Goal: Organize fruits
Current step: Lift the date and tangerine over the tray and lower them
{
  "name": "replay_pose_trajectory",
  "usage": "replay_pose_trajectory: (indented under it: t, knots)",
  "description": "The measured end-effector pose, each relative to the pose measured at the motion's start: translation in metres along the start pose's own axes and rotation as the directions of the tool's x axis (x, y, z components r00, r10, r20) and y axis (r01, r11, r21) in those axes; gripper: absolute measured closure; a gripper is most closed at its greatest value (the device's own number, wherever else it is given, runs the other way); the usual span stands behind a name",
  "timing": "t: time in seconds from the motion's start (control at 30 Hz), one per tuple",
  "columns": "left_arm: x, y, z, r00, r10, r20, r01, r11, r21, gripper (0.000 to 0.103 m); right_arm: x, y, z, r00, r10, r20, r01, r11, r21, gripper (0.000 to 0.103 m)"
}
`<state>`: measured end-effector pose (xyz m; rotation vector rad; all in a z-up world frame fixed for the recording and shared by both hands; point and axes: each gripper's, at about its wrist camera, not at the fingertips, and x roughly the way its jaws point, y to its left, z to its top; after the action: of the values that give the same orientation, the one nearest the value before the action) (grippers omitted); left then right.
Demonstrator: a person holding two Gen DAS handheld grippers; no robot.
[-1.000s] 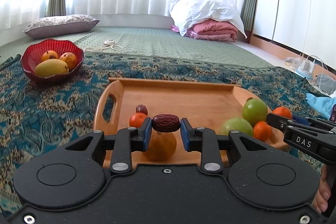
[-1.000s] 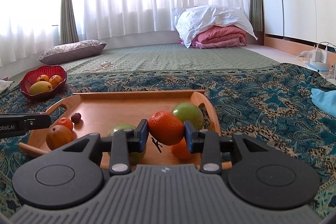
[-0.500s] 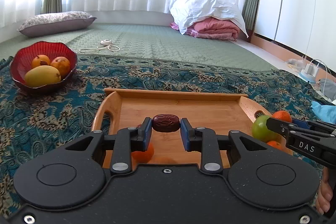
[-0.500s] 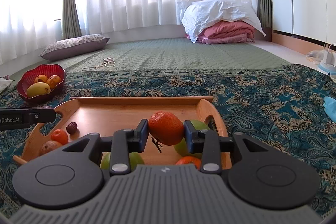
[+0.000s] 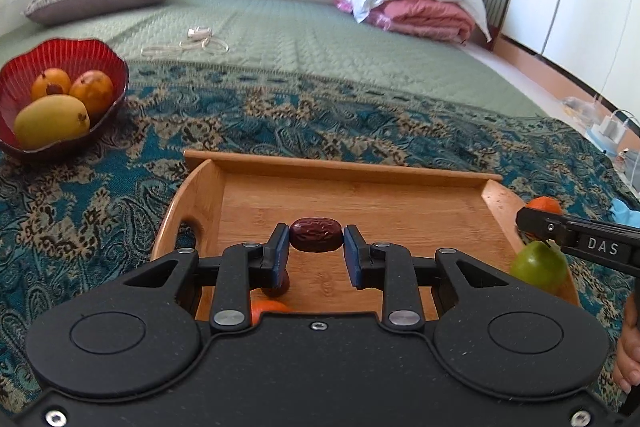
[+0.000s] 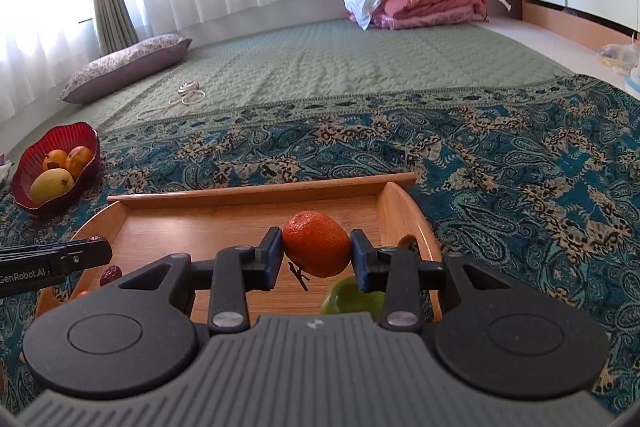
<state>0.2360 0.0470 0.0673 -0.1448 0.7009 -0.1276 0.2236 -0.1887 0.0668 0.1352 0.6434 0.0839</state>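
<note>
Mid-task. My left tool (image 5: 316, 241) clamps a red date (image 5: 315, 235) over the wooden tray (image 5: 340, 167); my right tool (image 6: 316, 253) clamps a mandarin (image 6: 317, 243) above the same tray. The red bowl (image 5: 100, 55), at ten o'clock, already holds three yellow-orange fruits. Left on the tray I see a green fruit (image 5: 538, 263), another date (image 6: 110, 274) and an orange fruit (image 5: 266, 307).

Matt wood tray (image 5: 340, 169), glossy red bowl (image 5: 116, 67), woven cloth (image 5: 120, 187).
</note>
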Motion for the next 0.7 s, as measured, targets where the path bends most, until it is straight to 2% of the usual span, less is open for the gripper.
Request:
replay_pose_trajectory:
  t: [0.2,0.4,0.7]
  knots:
    - [0.031,0.004,0.013,0.997,0.038,-0.067,-0.04,0.999,-0.021,0.076,0.023,0.004,0.008,0.998,-0.027,-0.063,0.025,0.999,-0.031,0.062]
    - [0.047,-0.005,0.014,0.993,0.062,-0.104,-0.06,0.998,0.026,0.075,0.041,0.008,0.009,0.992,-0.024,-0.125,0.021,0.999,-0.029,0.062]
    - [0.06,-0.005,0.011,0.984,0.066,-0.164,-0.063,0.998,0.025,0.075,0.051,0.013,0.007,0.987,-0.036,-0.156,0.027,0.998,-0.06,0.062]
